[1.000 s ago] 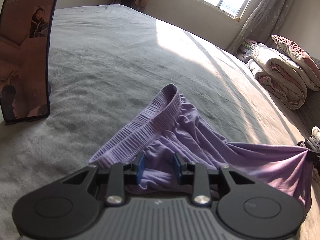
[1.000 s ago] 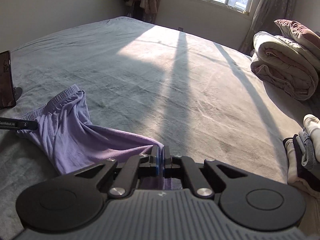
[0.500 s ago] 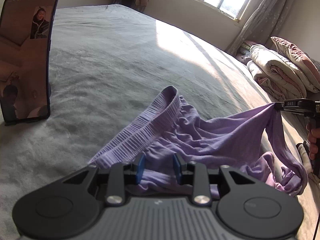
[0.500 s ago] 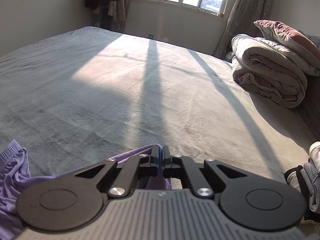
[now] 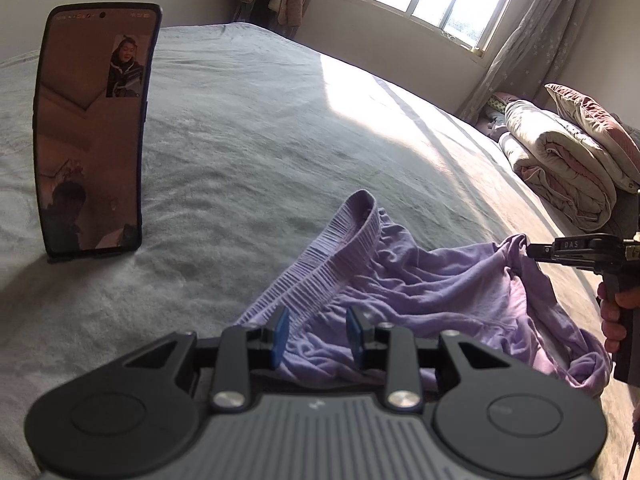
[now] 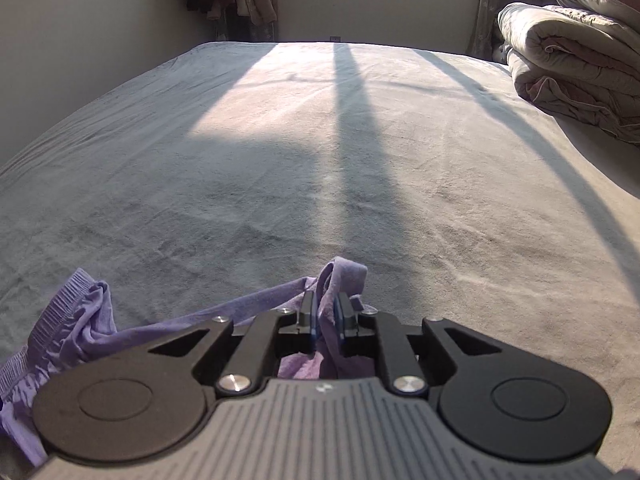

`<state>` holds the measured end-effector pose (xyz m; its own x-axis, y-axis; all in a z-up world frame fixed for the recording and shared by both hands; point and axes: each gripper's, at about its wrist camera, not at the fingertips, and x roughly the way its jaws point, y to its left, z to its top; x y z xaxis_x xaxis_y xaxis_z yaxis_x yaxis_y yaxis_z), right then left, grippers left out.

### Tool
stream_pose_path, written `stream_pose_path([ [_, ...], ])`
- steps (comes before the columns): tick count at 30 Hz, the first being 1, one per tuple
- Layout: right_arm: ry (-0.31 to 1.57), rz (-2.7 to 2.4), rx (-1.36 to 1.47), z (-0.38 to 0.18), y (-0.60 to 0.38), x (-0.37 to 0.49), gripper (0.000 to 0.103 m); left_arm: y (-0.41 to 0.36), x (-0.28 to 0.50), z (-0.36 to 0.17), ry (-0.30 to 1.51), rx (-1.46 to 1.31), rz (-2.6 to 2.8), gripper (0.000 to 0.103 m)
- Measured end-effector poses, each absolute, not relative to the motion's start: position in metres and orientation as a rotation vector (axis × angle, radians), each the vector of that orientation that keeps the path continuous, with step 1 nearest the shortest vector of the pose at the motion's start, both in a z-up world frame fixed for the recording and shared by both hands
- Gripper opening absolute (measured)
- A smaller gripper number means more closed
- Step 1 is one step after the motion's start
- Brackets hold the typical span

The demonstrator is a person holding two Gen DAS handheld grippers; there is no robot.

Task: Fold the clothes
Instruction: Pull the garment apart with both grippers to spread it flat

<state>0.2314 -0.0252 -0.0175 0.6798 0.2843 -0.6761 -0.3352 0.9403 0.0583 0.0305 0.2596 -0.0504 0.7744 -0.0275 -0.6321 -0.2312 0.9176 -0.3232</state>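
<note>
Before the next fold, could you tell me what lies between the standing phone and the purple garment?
Only bare grey bedspread, seen in the left wrist view, separates the phone from the purple garment.

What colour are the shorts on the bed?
Lilac purple, the shorts have a ribbed waistband; clearest in the left wrist view.

We are holding our left gripper (image 5: 318,334) low and level, its blue pads (image 5: 280,334) standing apart with cloth lying between them. Our right gripper (image 6: 325,314) is pinching a fold between nearly closed pads (image 6: 311,316), and our right hand (image 5: 616,312) is wrapping its handle from below.
</note>
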Motion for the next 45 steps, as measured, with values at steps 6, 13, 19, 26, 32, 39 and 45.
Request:
stream_pose_path([
  [6, 0.752, 0.519, -0.085, -0.012, -0.026, 0.167, 0.016, 0.278, 0.011, -0.048, 0.667, -0.422, 0.146, 0.032],
  [13, 0.750, 0.613, -0.093, -0.019, -0.044, 0.091, 0.041, 0.299, -0.001, -0.053, 0.689, -0.539, 0.131, 0.033],
  [19, 0.716, 0.666, -0.149, -0.033, -0.050, 0.059, 0.041, 0.298, 0.008, -0.064, 0.719, -0.642, 0.084, 0.031],
  [26, 0.704, 0.682, -0.337, -0.060, -0.023, 0.076, 0.041, 0.294, 0.018, -0.069, 0.711, -0.661, 0.104, 0.023],
  [32, 0.702, 0.633, -0.412, -0.063, -0.011, 0.089, 0.007, 0.298, 0.022, -0.070, 0.703, -0.703, 0.131, 0.011],
  [39, 0.755, 0.717, -0.364, -0.016, -0.027, 0.071, 0.006, 0.298, 0.019, -0.055, 0.686, -0.701, 0.123, 0.009],
  [45, 0.840, 0.805, -0.240, 0.016, -0.046, 0.056, 0.006, 0.300, 0.005, -0.047, 0.730, -0.690, 0.131, 0.009],
])
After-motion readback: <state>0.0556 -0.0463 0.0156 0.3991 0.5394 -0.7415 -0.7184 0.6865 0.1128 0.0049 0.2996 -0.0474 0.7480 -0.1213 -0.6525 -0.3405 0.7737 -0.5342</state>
